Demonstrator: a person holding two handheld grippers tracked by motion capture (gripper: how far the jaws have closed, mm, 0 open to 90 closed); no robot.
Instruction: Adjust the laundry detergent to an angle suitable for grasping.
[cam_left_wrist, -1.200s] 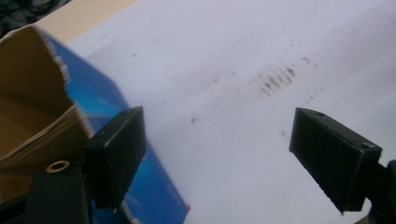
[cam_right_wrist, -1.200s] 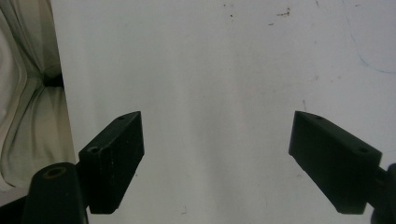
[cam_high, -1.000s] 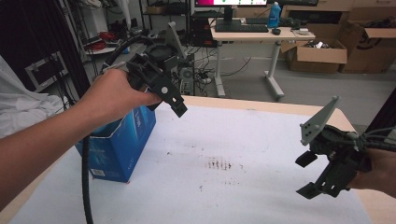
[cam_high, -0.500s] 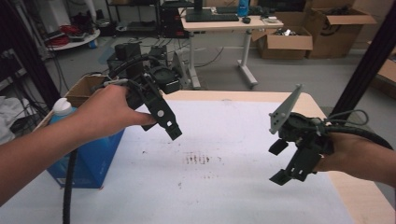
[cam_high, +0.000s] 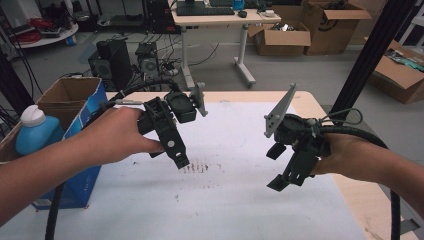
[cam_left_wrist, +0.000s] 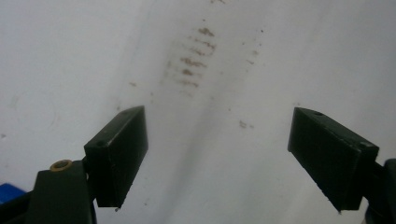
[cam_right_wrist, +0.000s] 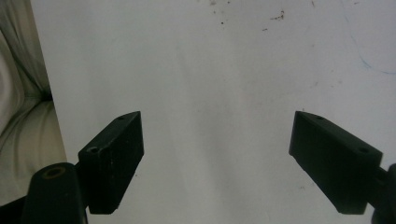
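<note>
My left gripper (cam_high: 172, 157) hangs over the white table top (cam_high: 235, 200), left of the middle, pointing down at a patch of brown marks (cam_high: 197, 167). In the left gripper view its jaws (cam_left_wrist: 224, 158) stand wide apart with nothing between them, the brown marks (cam_left_wrist: 191, 60) beyond; they have just been closing a little. My right gripper (cam_high: 276, 167) is held at the right, tilted down and to the left. Its jaws (cam_right_wrist: 224, 158) are open over bare white table (cam_right_wrist: 210, 70).
A blue cardboard box (cam_high: 75, 100) holding a blue bottle with a white cap (cam_high: 35, 132) stands at the table's left edge. A black post (cam_high: 370, 55) rises at the right. Behind the table are a desk (cam_high: 220, 20) and cardboard boxes (cam_high: 280, 37).
My left hand has come down and in toward the table's middle, over the brown marks. The right hand has stayed about where it was.
</note>
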